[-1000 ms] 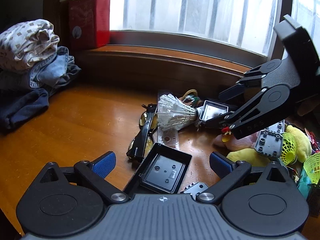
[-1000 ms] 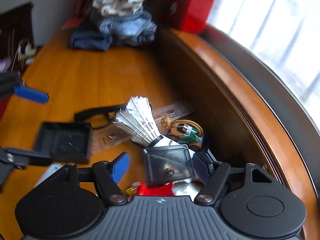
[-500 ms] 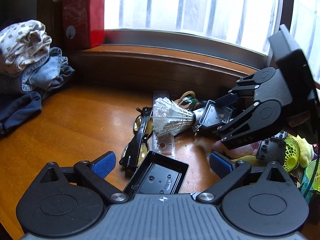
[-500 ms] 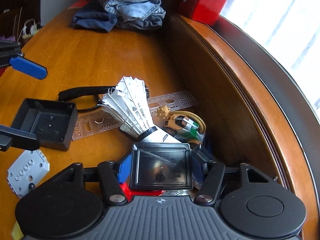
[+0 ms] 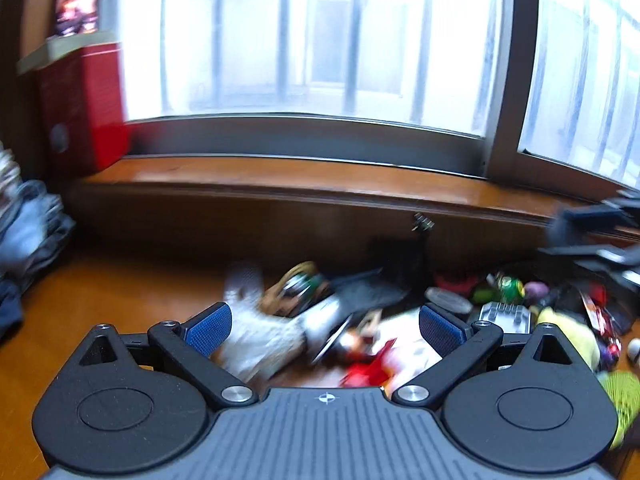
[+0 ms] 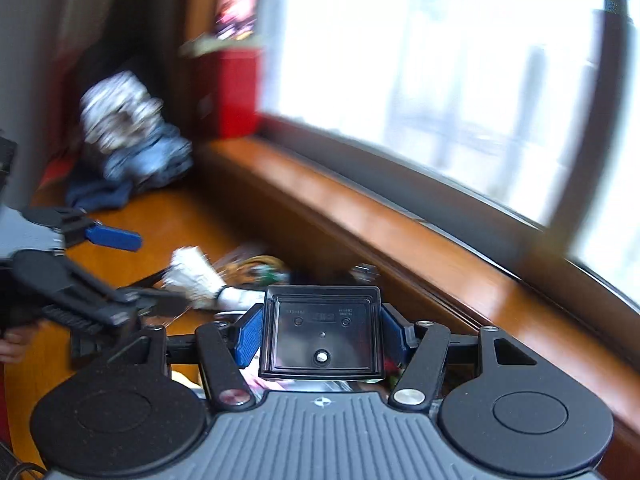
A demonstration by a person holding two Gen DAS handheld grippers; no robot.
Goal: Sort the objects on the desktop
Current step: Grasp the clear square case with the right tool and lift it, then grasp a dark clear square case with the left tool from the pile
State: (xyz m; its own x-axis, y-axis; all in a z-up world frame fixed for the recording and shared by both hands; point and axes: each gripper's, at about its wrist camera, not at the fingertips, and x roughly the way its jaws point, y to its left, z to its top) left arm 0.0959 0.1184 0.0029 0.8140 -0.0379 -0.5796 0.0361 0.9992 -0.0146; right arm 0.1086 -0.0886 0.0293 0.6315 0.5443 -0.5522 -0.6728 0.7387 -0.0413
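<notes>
1. Your right tool [image 6: 322, 338] is pinching a black tray [image 6: 320, 334] between its blue pads [image 6: 250, 336], one pad on each side wall. The tray's open side faces the camera, and you can see the screw holes in its floor.
2. The tray is up off the surface [image 6: 168, 224], held roughly level in front of the window ledge [image 6: 360, 216], with the clutter below and behind it.
3. Your left tool [image 5: 324, 326] is spread wide with nothing between the pads [image 5: 210, 328]. It's tilted up enough that the window [image 5: 304, 40] fills the top half of its view.
4. In the right wrist view your left tool [image 6: 96, 256] comes in from the left edge, low over the surface, with one blue pad sticking out toward the pile. A bit of your hand [image 6: 14, 344] shows under it at the edge.
5. Under the left tool there's a shuttlecock [image 5: 260, 336] on its side. Past it sits a heap of small toys, something red [image 5: 368, 368] and a yellow plush [image 5: 568, 336], all too blurred to sort out.
6. Folded clothes [image 6: 136, 148] are stacked at the far left end of the surface, next to a red box [image 6: 236, 92] on the ledge.
</notes>
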